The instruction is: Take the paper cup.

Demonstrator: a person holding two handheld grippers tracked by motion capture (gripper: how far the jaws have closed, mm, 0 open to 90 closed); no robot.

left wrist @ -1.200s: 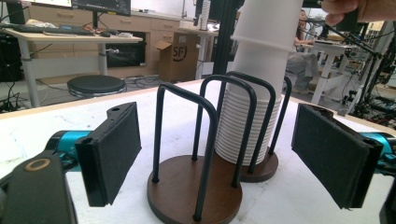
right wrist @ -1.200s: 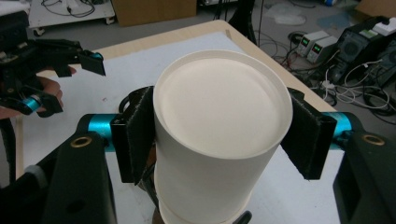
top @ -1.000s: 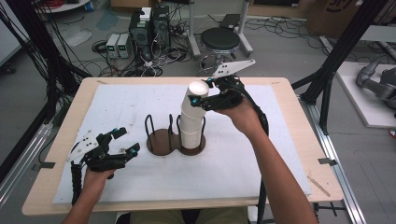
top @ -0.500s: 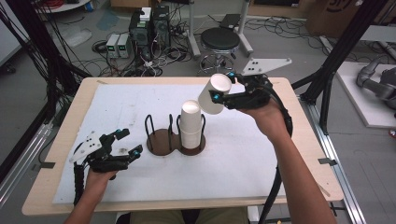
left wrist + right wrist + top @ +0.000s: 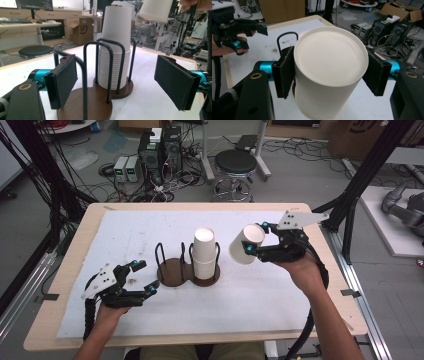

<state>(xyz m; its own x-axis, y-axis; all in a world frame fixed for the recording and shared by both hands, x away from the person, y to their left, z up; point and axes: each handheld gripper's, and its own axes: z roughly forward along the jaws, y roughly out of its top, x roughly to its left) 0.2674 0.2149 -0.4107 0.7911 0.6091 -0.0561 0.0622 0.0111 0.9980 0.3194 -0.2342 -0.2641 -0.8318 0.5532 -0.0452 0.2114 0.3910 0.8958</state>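
A stack of white paper cups (image 5: 205, 252), bottoms up, stands in the right ring of a black wire holder on a brown base (image 5: 172, 272). The holder's left ring is empty. To the right of the stack, above the mat, my right gripper (image 5: 255, 238) is shut on a single white cup (image 5: 244, 246), which is tilted with its bottom toward the stack. In the right gripper view both pads press that cup (image 5: 329, 57). My left gripper (image 5: 146, 277) is open just left of the holder. Its jaws have just been closing, with nothing between them. It faces the stack (image 5: 116, 37).
A white mat (image 5: 125, 235) covers most of the wooden table (image 5: 65, 270). Black frame posts stand at the table's left and right sides. A stool (image 5: 235, 162), computer boxes and cables lie on the floor beyond the far edge.
My right gripper has carried the single cup off the top of the stack, to the right and a little lower. The left hand has stayed in place.
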